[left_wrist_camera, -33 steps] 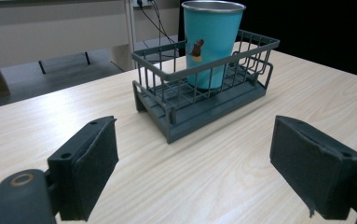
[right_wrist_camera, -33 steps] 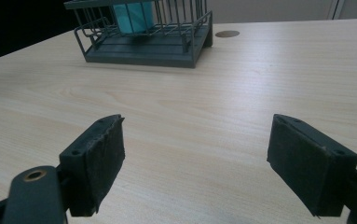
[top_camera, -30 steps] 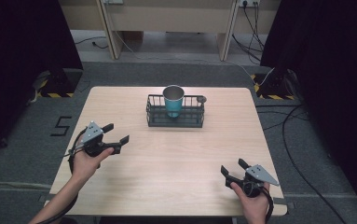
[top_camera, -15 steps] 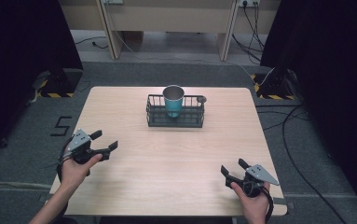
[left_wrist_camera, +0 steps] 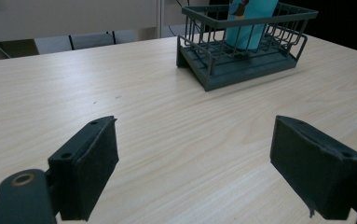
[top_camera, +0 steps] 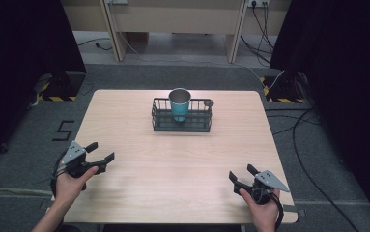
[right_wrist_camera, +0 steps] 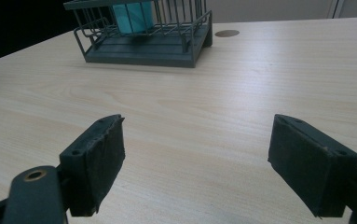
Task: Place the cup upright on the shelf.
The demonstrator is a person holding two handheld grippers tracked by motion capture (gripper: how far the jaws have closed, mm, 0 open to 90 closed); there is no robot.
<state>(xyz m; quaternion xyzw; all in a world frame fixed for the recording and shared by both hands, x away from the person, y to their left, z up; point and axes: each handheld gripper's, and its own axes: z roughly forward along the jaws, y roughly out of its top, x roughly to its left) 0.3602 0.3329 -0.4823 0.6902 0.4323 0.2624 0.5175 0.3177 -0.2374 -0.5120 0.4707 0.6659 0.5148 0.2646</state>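
Observation:
A teal cup stands upright inside a dark wire basket at the far middle of the wooden table. My left gripper rests near the table's front left corner, open and holding nothing. My right gripper sits near the front right corner, also open and holding nothing. Both point toward the basket. In the left gripper view the basket and cup lie ahead to the right; in the right gripper view the basket and cup lie ahead to the left.
A small round hole in the tabletop lies just right of the basket. Cables run over the grey floor to the right. Black curtains flank both sides, and wooden furniture legs stand beyond the far edge.
My left gripper has drawn back toward the front left corner of the table. The right gripper has stayed where it was.

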